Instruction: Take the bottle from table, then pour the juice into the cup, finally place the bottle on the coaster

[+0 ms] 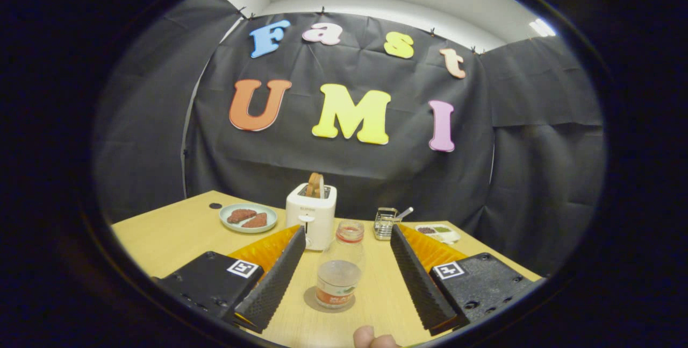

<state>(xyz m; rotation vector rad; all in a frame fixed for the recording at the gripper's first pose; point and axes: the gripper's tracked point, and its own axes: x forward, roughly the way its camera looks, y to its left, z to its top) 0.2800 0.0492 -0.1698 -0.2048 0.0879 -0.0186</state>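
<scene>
Jaws of the gripper [344,262] stand wide apart, clear of the clear plastic bottle with a red-rimmed neck [339,270], which stands upright between them on a round grey coaster [318,303] on the wooden counter [166,235], apparently released.

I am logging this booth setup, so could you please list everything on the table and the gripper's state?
Bottle: one, clear, red ring at neck, upright between the fingers, on the coaster.
Coaster: one, grey, under the bottle.
Toaster: one, white, bread sticking up, beyond the bottle.
Plate: one, pale green, two reddish-brown pieces on it, beside the toaster.
Wire rack: one, metal, beyond the fingers.
Tray: one, white, small dark and green bits.
Table: one, light wood.
Fingertip: one, nearest the camera.
Gripper: one, open, touching nothing.
</scene>
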